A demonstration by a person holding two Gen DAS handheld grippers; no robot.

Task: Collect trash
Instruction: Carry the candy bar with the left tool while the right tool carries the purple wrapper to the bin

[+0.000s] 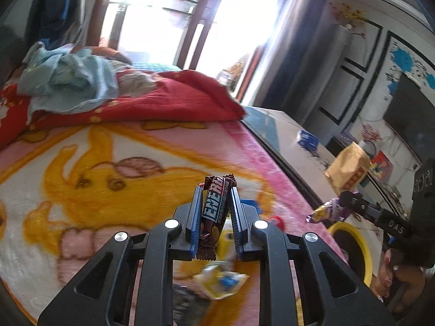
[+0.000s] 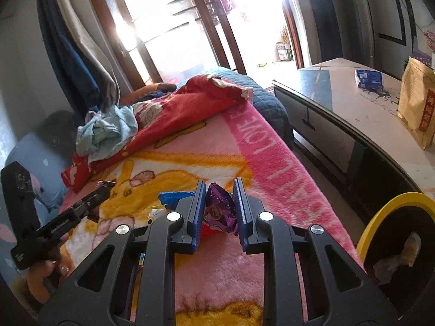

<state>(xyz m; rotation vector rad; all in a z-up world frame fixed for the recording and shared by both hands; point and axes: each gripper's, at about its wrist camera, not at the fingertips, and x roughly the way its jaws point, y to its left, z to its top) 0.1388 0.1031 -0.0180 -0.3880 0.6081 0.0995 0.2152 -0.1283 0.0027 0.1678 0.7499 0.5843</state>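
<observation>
My left gripper (image 1: 216, 190) is shut on a brown "ENERZ" snack-bar wrapper (image 1: 213, 212) and holds it above the pink cartoon blanket (image 1: 81, 179). My right gripper (image 2: 219, 190) is shut on a crumpled purple wrapper (image 2: 220, 212), also above the blanket (image 2: 272, 146); it shows at the right of the left wrist view (image 1: 326, 212). A yellow-rimmed black bin (image 2: 391, 247) stands on the floor beside the bed, with crumpled trash inside. A yellow-and-blue wrapper (image 1: 220, 282) and a red piece (image 1: 277, 221) lie on the blanket below my left gripper. A blue wrapper (image 2: 171, 198) lies ahead of my right gripper.
A red quilt (image 2: 185, 114) and light blue clothes (image 2: 108, 130) are piled at the far end of the bed. A long low cabinet (image 2: 339, 108) runs along the right, carrying a brown paper bag (image 2: 416, 106) and a blue packet (image 2: 369, 78). A narrow floor strip separates bed and cabinet.
</observation>
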